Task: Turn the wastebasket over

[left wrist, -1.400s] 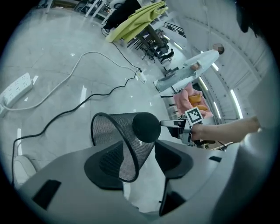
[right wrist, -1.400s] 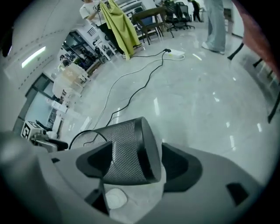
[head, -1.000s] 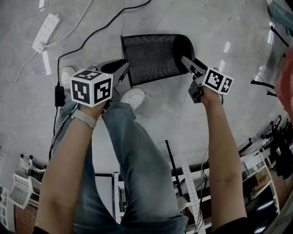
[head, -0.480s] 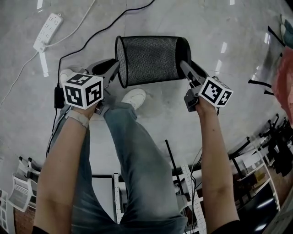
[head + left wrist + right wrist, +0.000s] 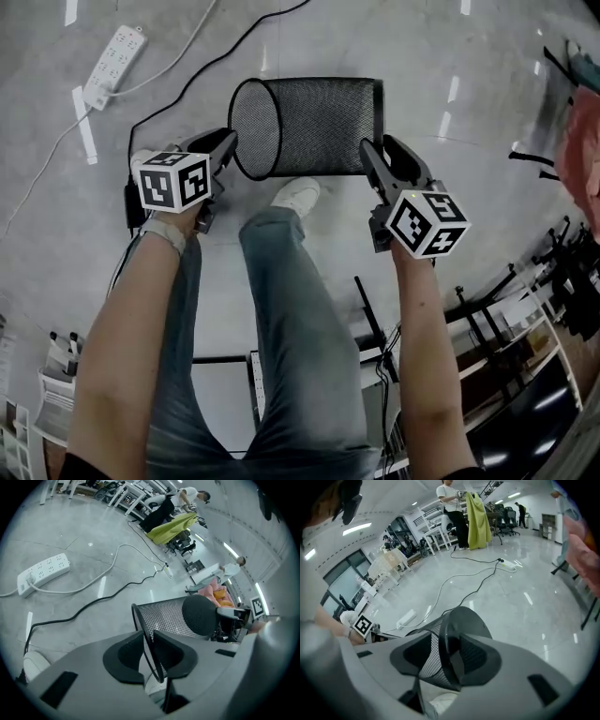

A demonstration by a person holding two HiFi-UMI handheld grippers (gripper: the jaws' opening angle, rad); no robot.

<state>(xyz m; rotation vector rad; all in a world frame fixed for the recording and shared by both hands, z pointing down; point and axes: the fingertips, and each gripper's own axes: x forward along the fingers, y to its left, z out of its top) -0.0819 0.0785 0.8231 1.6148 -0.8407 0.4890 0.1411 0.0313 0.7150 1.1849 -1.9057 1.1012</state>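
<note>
In the head view the wastebasket (image 5: pixel 319 127) covers the toe of a white shoe (image 5: pixel 300 195) and turns its closed base away from the camera. The jeans leg (image 5: pixel 300 356) runs off the bottom edge. A reddish shape (image 5: pixel 583 150) at that view's right edge is blurred and cut off, so what it is cannot be told, and in the left gripper view the distant people (image 5: pixel 187 496) are too small to make out.

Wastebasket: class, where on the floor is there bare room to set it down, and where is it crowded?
Bare floor lies beyond the wastebasket and to its right, bordered by the racks at the lower right. It is crowded on the left around the power strip, and directly below, where the person's shoe stands.
</note>
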